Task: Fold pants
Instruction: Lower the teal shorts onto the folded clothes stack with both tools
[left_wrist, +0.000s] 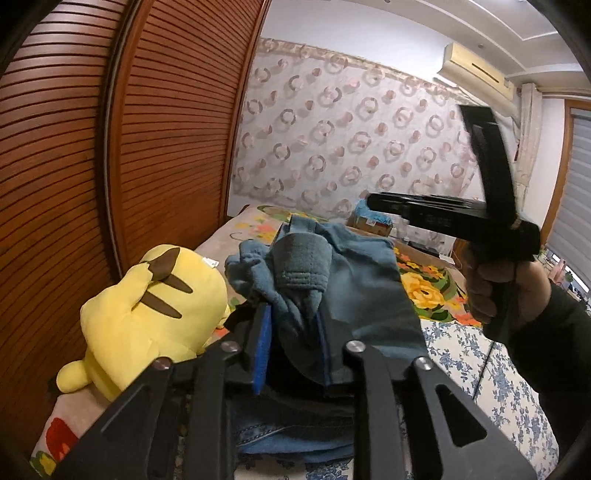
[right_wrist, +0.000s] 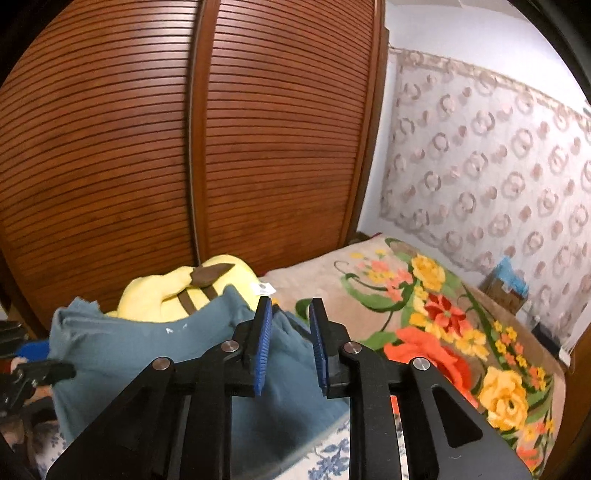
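The blue-grey pants (left_wrist: 354, 280) lie bunched on the bed (left_wrist: 491, 362), just beside the yellow plush toy (left_wrist: 147, 314), which sits between them and the slatted wardrobe doors (left_wrist: 166, 147). A fleecy, cuffed fold of them runs straight into the left claw (left_wrist: 295, 347), whose blue pads (left_wrist: 260, 354) stand a little apart on either side of the cloth; whether they press on it I cannot tell. The cloth's long axis runs away from this claw toward the curtained wall (left_wrist: 351, 140). The left hand is therefore the nearer one.

The right claw (right_wrist: 290, 347) stands slightly parted with nothing pinched: the pants (right_wrist: 155, 354) spread below and to its left, the plush toy (right_wrist: 177, 291) beyond them. Judging by this, the next fold turns on the right claw taking the far edge.

Only the left view shows the right hand (left_wrist: 495, 291) raised over the floral blanket (left_wrist: 428, 291); only the right view shows the pants' flat side.
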